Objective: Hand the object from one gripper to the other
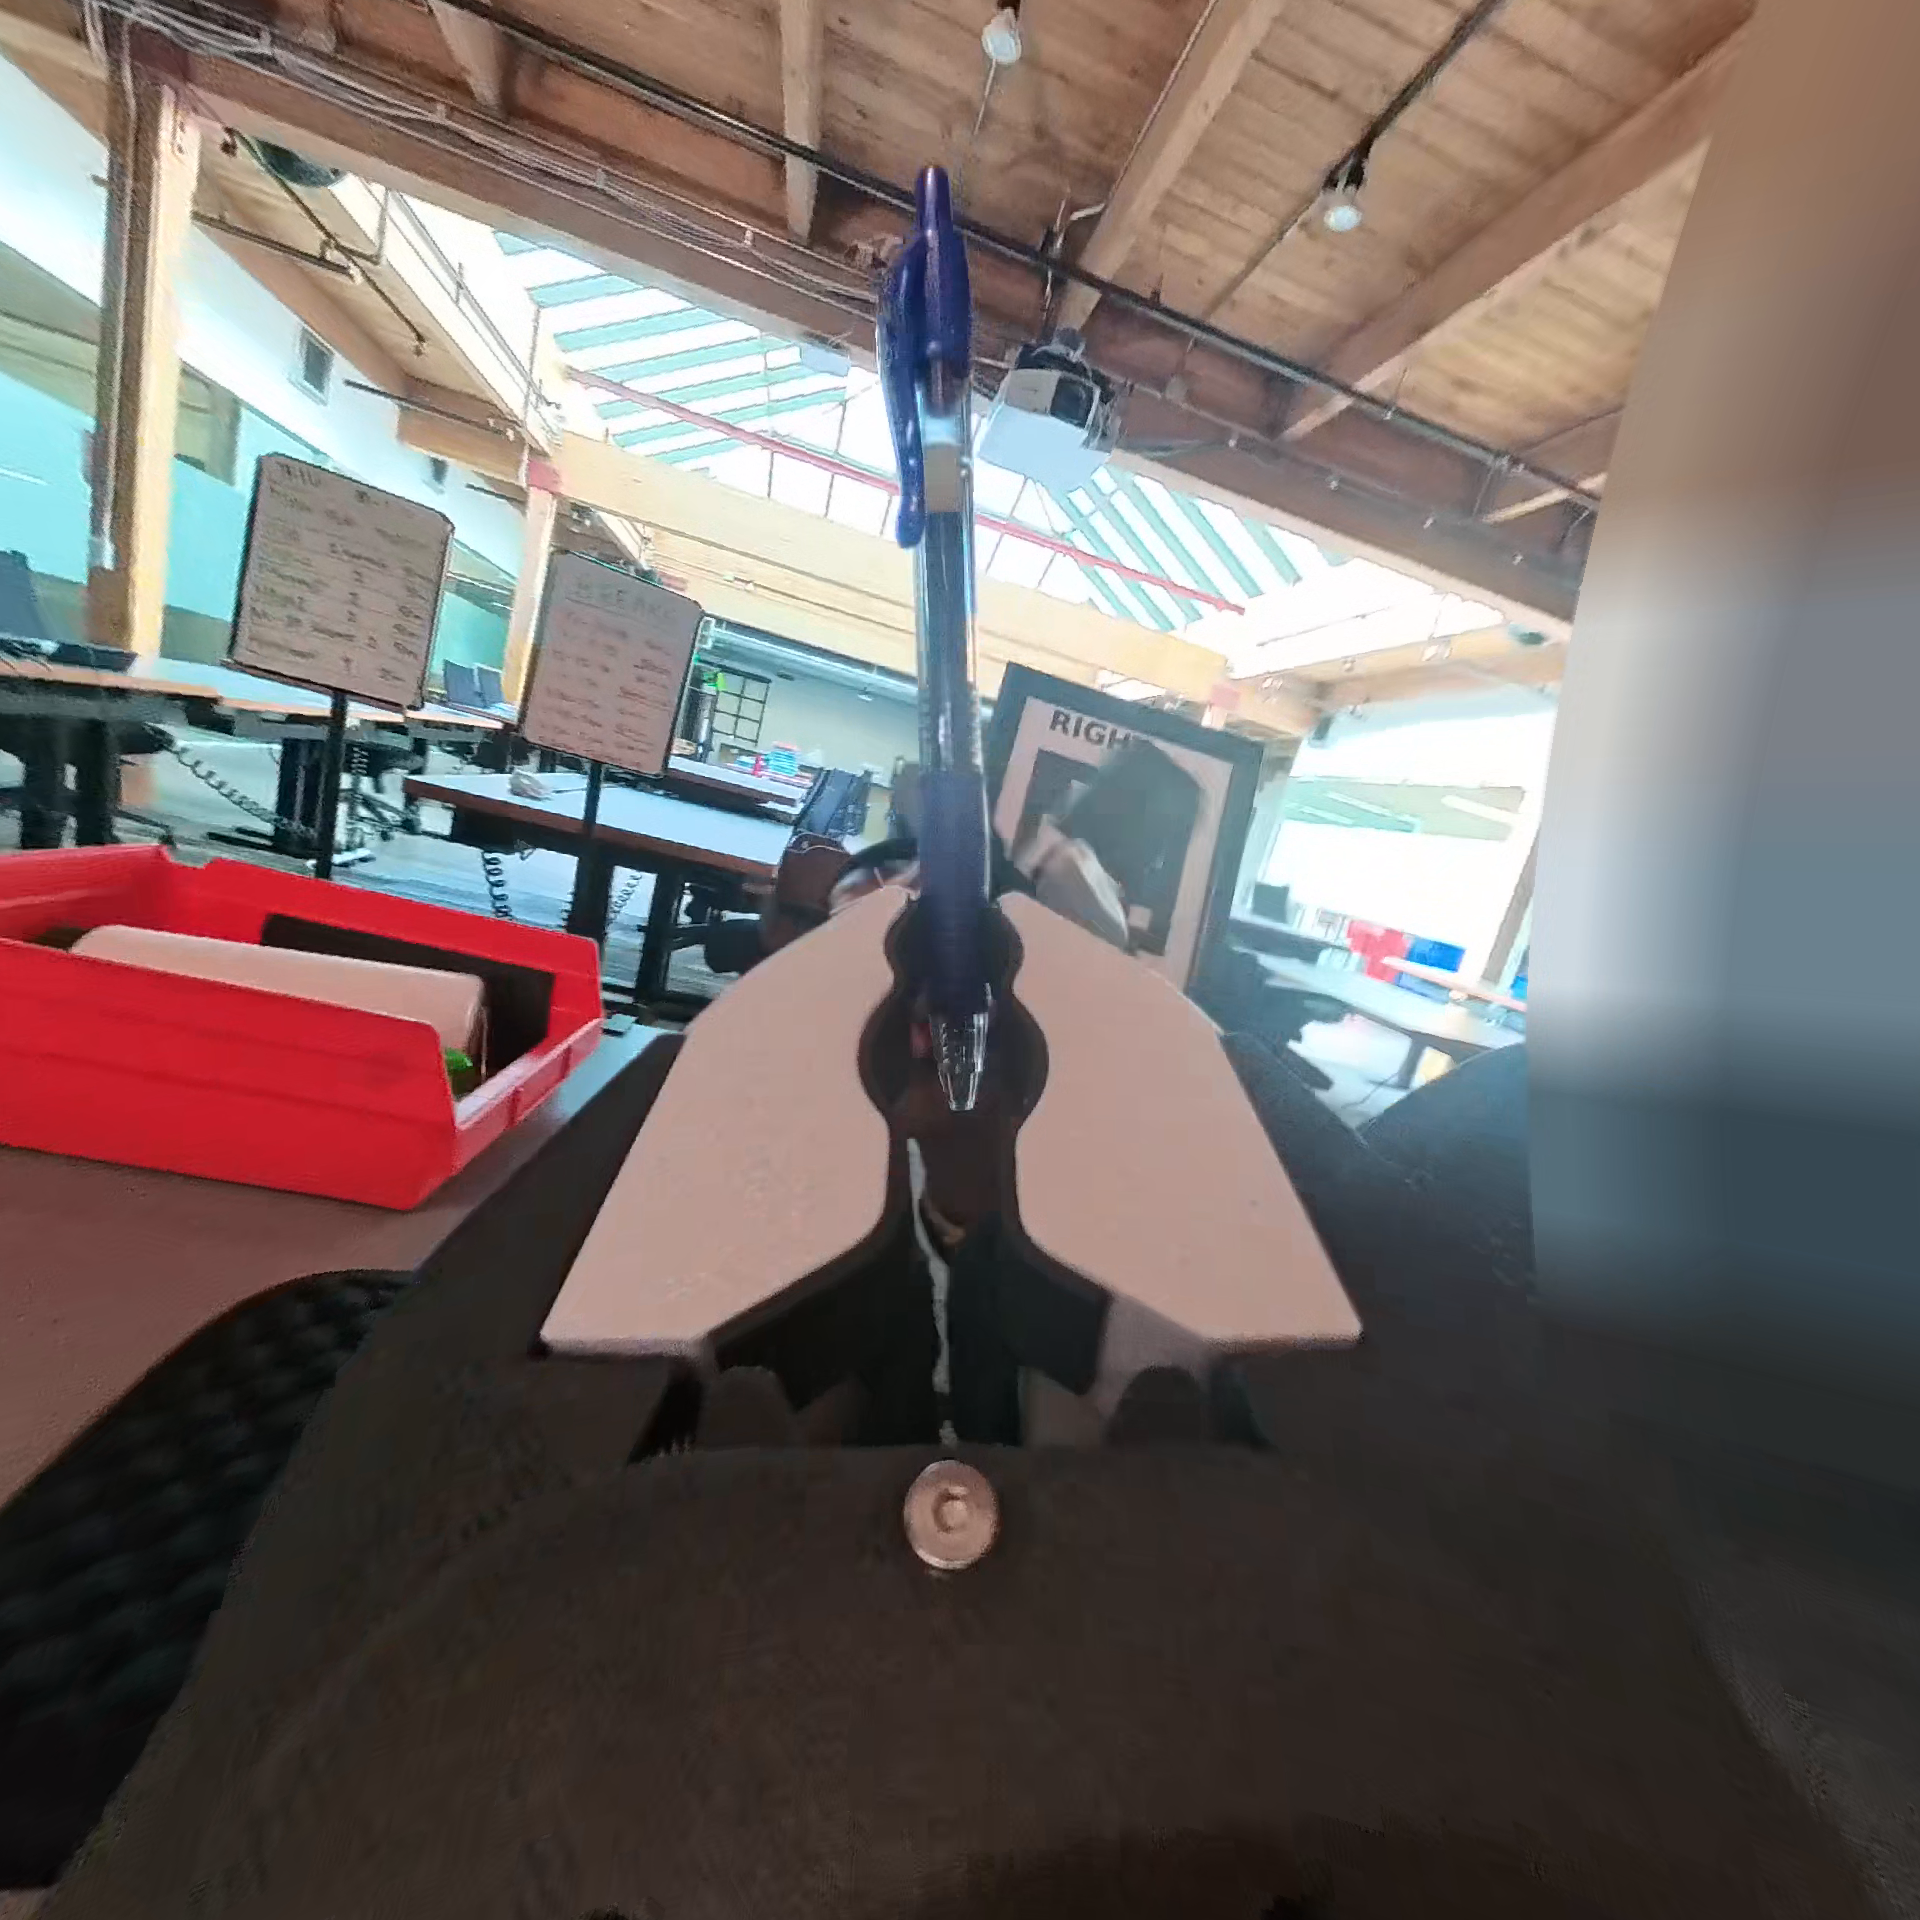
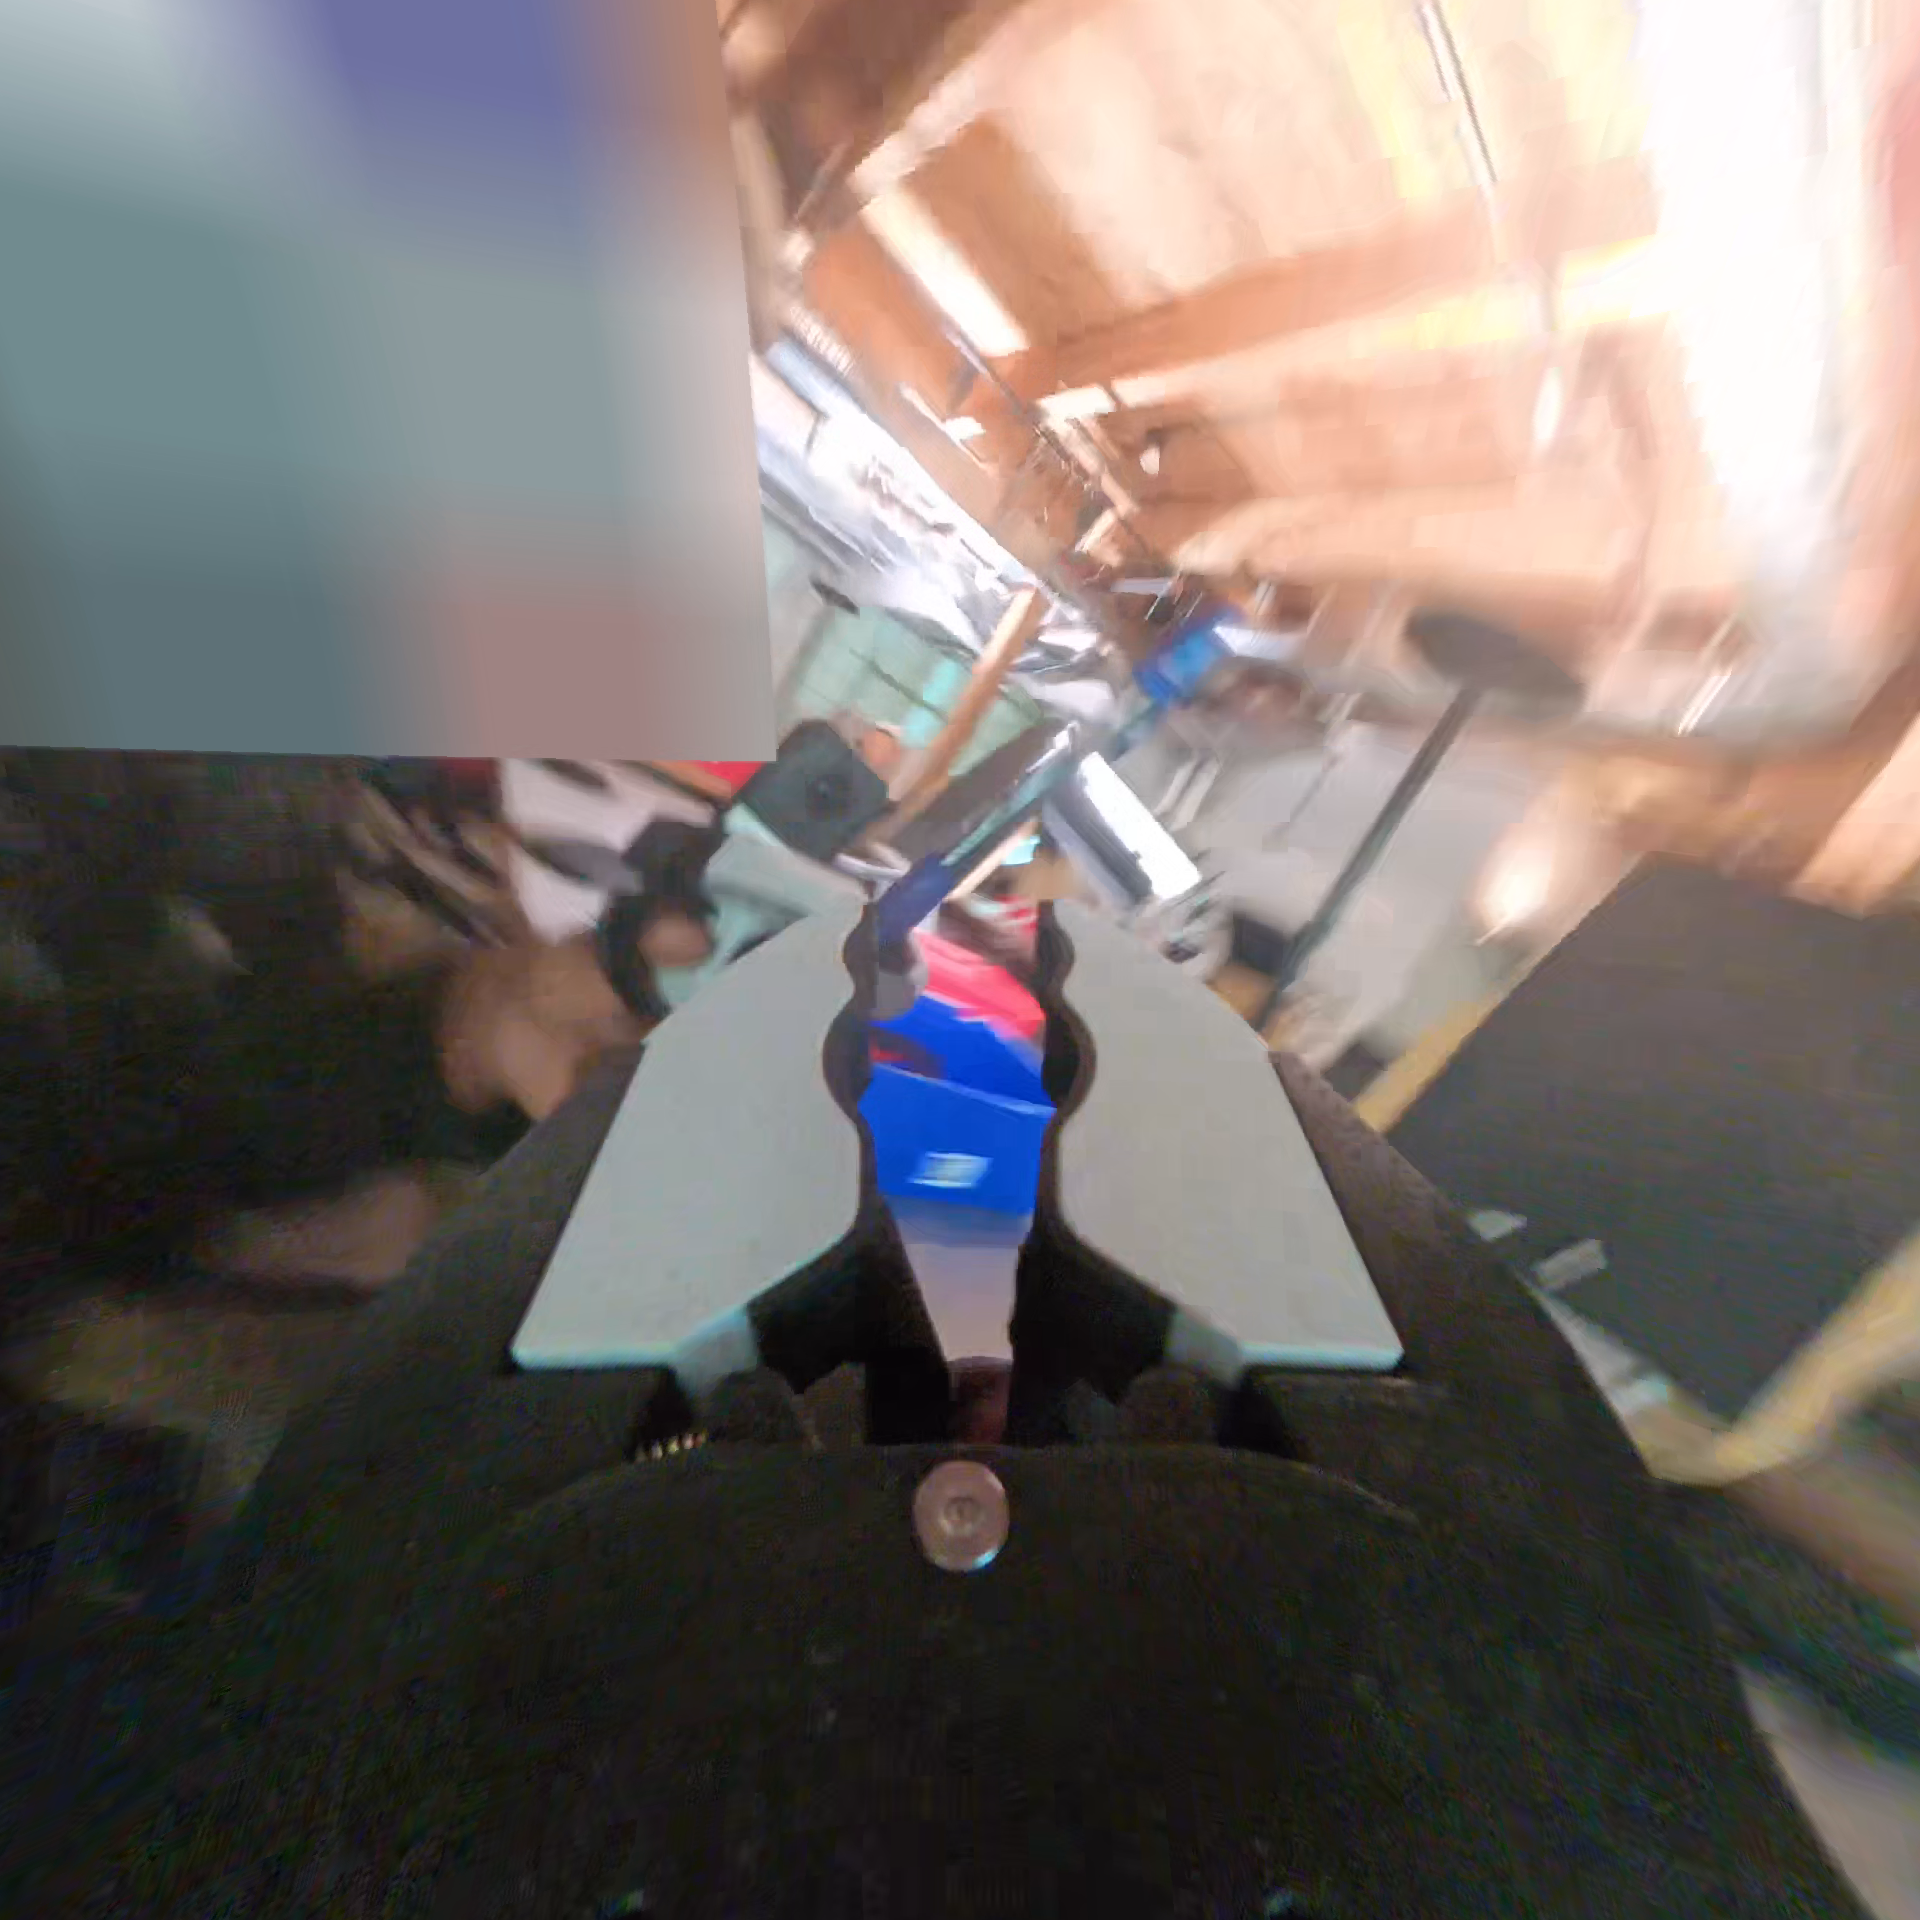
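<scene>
In the left wrist view my left gripper point(image 1: 951, 914) is shut on a blue pen point(image 1: 940, 644) at its rubber grip. The pen stands upright, with its clear tip down between the fingers and its clip at the top. A black-framed marker panel point(image 1: 1122, 821), part of the right gripper, shows just behind the pen. The right wrist view is blurred by motion. There my right gripper point(image 2: 951, 920) is open and holds nothing. The pen point(image 2: 935, 883) slants just beyond its left fingertip point(image 2: 831, 945); I cannot tell whether they touch.
A red bin point(image 1: 260, 1060) holding a white roll sits on the brown table point(image 1: 156, 1268) at the left. A blue bin point(image 2: 956, 1132) and something red show between the right gripper's fingers. A person's hand point(image 2: 520, 1008) is blurred at left. Desks and standing boards point(image 1: 338, 582) lie farther off.
</scene>
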Demonstrator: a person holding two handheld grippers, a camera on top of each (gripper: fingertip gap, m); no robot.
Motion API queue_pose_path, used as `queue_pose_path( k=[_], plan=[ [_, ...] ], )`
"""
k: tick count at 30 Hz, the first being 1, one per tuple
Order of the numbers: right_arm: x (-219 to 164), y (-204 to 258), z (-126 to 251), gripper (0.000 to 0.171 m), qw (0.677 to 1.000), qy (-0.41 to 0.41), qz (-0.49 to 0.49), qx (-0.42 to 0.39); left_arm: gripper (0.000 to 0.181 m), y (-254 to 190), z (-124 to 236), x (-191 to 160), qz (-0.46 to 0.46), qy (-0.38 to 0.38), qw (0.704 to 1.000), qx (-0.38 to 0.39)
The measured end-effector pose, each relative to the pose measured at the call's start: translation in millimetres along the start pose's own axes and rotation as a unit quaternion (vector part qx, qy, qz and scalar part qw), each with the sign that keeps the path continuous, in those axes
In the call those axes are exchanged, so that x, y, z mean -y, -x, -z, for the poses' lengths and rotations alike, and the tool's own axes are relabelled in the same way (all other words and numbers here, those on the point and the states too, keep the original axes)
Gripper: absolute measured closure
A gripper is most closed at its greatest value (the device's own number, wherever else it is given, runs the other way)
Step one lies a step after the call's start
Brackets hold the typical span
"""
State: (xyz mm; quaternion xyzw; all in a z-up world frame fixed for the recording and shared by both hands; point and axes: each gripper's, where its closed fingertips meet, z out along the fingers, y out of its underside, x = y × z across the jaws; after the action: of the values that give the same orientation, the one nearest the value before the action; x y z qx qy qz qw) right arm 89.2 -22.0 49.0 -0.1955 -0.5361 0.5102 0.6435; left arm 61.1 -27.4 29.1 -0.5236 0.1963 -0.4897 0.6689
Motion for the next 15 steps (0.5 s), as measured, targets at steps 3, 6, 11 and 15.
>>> queue_pose_path(
  k=[3, 6, 11, 15],
  plan=[
    [-9.6, -1.1, -4.7, 0.130, 0.952, 0.004, -0.299, 0.068, 0.170, -1.0, -5.6, -8.8, -0.023, 0.021, 1.000, 0.004],
    [-15.2, 11.6, -9.1, 0.130, 0.906, 0.006, -0.404, 0.129, 0.170, 0.7, -10.8, -18.6, -0.032, 0.040, 0.999, 0.010],
    [-25.1, 16.2, -14.7, 0.151, 0.912, 0.027, -0.393, 0.115, 0.170, 3.9, -16.7, -34.1, -0.048, 0.075, 0.996, 0.019],
    [-32.1, 18.3, -11.2, 0.159, 0.928, 0.062, -0.347, 0.122, 0.161, 6.8, -12.6, -36.0, -0.060, 0.103, 0.992, 0.035]
  ],
)
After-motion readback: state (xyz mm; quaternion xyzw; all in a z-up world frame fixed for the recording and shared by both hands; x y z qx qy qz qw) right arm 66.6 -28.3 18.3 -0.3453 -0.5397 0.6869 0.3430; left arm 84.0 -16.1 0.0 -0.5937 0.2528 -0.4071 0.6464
